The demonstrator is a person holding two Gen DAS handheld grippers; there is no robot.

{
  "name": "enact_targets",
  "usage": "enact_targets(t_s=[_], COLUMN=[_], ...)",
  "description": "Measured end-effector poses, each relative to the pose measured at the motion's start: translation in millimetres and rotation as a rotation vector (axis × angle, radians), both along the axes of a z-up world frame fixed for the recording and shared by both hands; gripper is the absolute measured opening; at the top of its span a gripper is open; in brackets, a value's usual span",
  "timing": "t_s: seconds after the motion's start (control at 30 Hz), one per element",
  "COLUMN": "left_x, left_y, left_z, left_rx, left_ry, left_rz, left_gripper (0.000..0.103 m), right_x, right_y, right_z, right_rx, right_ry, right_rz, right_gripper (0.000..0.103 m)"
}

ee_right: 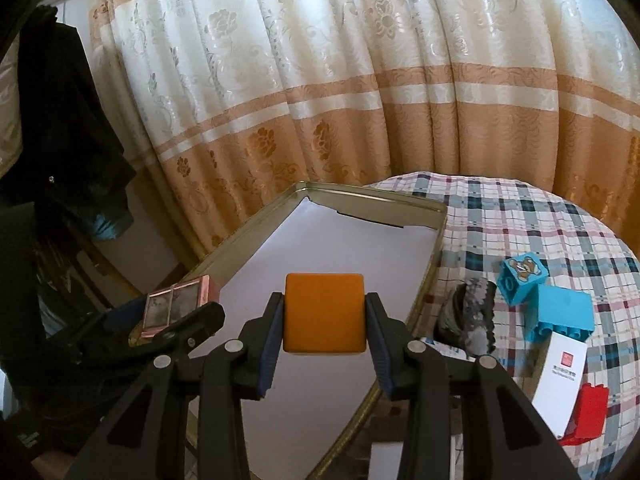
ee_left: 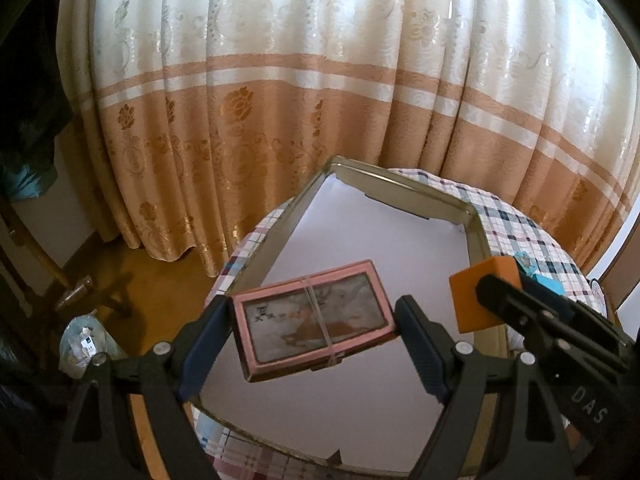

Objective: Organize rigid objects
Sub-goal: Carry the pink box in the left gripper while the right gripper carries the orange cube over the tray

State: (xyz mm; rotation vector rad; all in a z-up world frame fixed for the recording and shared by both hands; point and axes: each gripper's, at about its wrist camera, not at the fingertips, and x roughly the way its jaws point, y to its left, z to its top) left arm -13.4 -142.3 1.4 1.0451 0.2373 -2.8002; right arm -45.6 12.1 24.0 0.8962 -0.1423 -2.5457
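Closest up, the left gripper (ee_left: 314, 338) is clamped on the short ends of a flat pink-framed case (ee_left: 310, 318) with a worn picture on its lid and a thin rubber band around the middle; it hangs tilted over the tray. The right gripper (ee_right: 325, 336) is pinching a matte orange cube (ee_right: 325, 313) with softly rounded edges, also held above the tray, and the letters "DAS" show on its black arm in the left wrist view. Under both sits a shallow metal tray (ee_right: 372, 196) with a thin brassy rim and a plain white paper liner. It rests on a round table (ee_right: 520, 216) covered in a plaid cloth of blue, red and white. On the cloth to the right are a grey knitted thing (ee_right: 470, 316), two turquoise plastic bricks (ee_right: 558, 312), one with a cartoon bear on it, a white card (ee_right: 558, 384) with a small red logo too tiny to read, and a red brick (ee_right: 590, 412). Behind it all hangs a shiny cream and tan curtain (ee_right: 340, 92) with woven flowers.
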Motion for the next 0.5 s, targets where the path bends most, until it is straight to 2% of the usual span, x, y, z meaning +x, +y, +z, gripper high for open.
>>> enact_targets(t_s=[0.5], left_x=[-20], left_y=[-1], left_z=[1], left_rx=[-0.018], left_ry=[0.014], left_rz=[0.027], left_gripper=[0.084], right_x=[-19], right_y=[-3], right_z=[9], right_rx=[0.002], right_ry=[0.103], right_rz=[-0.096], right_gripper=[0.043])
